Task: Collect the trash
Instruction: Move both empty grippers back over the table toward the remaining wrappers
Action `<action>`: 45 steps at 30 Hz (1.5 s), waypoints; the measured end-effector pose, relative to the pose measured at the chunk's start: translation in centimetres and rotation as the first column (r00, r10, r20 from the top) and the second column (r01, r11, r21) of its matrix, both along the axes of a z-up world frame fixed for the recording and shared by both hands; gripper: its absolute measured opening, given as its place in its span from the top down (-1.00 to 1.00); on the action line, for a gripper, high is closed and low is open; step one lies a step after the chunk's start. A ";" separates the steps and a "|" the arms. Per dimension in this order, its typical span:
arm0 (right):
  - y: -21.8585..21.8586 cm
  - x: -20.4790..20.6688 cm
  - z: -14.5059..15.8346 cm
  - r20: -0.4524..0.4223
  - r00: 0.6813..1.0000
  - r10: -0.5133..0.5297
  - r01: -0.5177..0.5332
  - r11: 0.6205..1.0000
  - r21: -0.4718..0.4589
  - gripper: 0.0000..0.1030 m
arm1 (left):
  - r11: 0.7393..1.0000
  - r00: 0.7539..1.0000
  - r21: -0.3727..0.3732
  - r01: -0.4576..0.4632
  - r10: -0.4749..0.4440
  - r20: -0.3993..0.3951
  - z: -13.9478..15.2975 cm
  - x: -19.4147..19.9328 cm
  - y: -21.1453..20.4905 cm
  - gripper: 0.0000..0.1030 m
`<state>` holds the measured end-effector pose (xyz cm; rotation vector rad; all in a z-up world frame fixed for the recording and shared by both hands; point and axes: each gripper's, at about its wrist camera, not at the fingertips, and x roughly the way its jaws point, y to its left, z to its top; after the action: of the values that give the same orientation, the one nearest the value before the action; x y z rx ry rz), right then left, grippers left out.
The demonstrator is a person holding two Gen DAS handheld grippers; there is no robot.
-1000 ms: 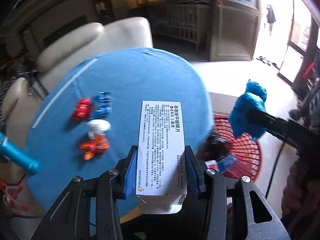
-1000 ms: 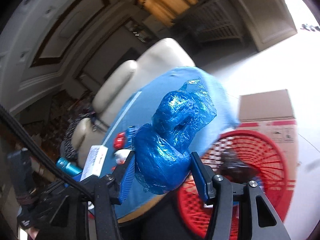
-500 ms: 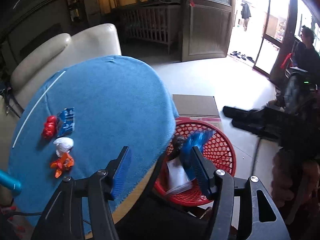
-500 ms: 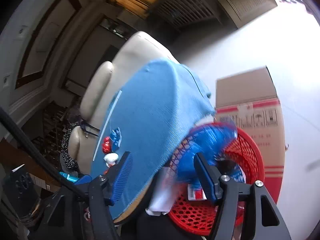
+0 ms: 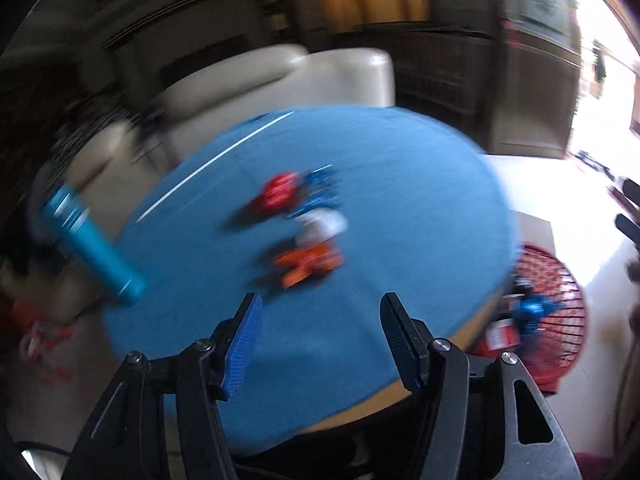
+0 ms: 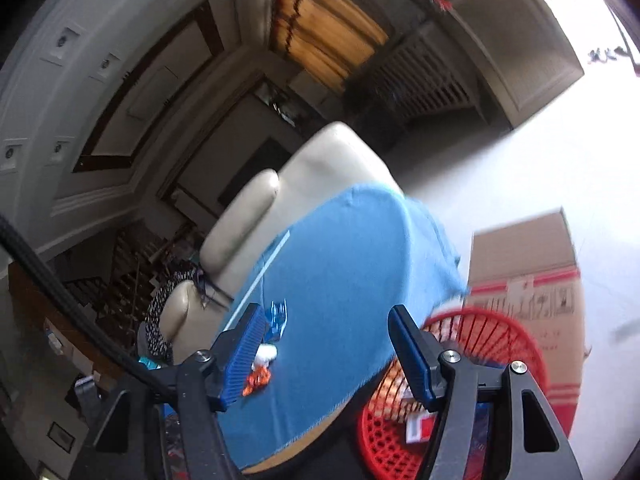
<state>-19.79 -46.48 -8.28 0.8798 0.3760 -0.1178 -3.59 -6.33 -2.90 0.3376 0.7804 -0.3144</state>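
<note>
My left gripper (image 5: 320,316) is open and empty above the near part of the blue round table (image 5: 400,184). Just beyond it lie an orange wrapper (image 5: 308,266), a white crumpled piece (image 5: 324,222), a red wrapper (image 5: 278,196) and a blue wrapper (image 5: 320,192), all blurred. My right gripper (image 6: 326,330) is open and empty over the table's right edge, above the red basket (image 6: 508,332). The basket (image 5: 556,292) holds the blue plastic bag (image 5: 530,312) and other trash. The blue wrapper (image 6: 276,318), white piece (image 6: 267,352) and orange wrapper (image 6: 258,382) show by my right gripper's left finger.
A teal bottle (image 5: 94,246) stands at the table's left edge. A cream sofa (image 5: 280,76) is behind the table. A cardboard box (image 6: 524,264) sits on the floor beside the basket.
Both grippers opened and dropped the white medicine box and the blue plastic bag into the red basket. The left gripper has since swung left, back over the table toward the wrappers.
</note>
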 end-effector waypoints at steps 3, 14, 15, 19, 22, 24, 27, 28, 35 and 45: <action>1.5 1.2 -0.9 -0.047 0.998 0.041 -0.041 0.999 -0.002 -0.32 | 0.992 0.992 -0.012 -0.125 0.125 -0.025 -1.0 0.7 4.4 -0.21; 7.9 4.4 -2.7 -0.138 0.972 0.189 -0.198 0.978 -0.060 -0.31 | 0.978 0.979 -0.040 -0.205 0.205 0.006 -1.5 0.5 7.7 -0.21; 8.2 4.5 -2.7 -0.143 0.971 0.193 -0.204 0.977 -0.062 -0.31 | 0.980 0.981 -0.035 -0.193 0.194 0.016 -1.5 0.4 7.5 -0.21; 8.7 4.8 -2.7 -0.162 0.967 0.196 -0.208 0.976 -0.060 -0.31 | 0.984 0.984 -0.039 -0.176 0.177 0.020 -1.3 0.3 7.6 -0.21; 8.7 4.8 -2.7 -0.176 0.967 0.186 -0.199 0.978 -0.062 -0.31 | 0.982 0.984 -0.056 -0.180 0.180 0.004 -1.6 0.7 7.9 -0.21; 8.8 4.9 -2.6 -0.186 0.965 0.182 -0.197 0.978 -0.063 -0.31 | 0.981 0.983 -0.062 -0.183 0.184 -0.003 -1.8 0.8 8.1 -0.21; 9.1 4.8 -2.5 -0.191 0.965 0.178 -0.195 0.978 -0.074 -0.31 | 0.982 0.984 -0.057 -0.181 0.181 -0.007 -2.2 0.7 8.1 -0.21; 9.2 4.8 -2.5 -0.192 0.965 0.178 -0.196 0.978 -0.078 -0.31 | 0.982 0.984 -0.055 -0.179 0.179 -0.007 -2.3 0.6 8.1 -0.21; 10.1 4.6 -1.9 -0.173 0.965 0.197 -0.216 0.972 -0.097 -0.31 | 0.986 0.986 -0.041 -0.163 0.165 0.033 -1.3 -0.6 7.8 -0.21; 9.9 4.6 -2.4 -0.176 0.964 0.200 -0.215 0.974 -0.071 -0.31 | 0.989 0.988 -0.022 -0.148 0.149 0.046 -1.1 -1.0 7.3 -0.21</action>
<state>-15.20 -36.55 -10.66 0.7390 0.6139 -0.0147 -4.61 0.99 -4.04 0.2667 0.7507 -0.1727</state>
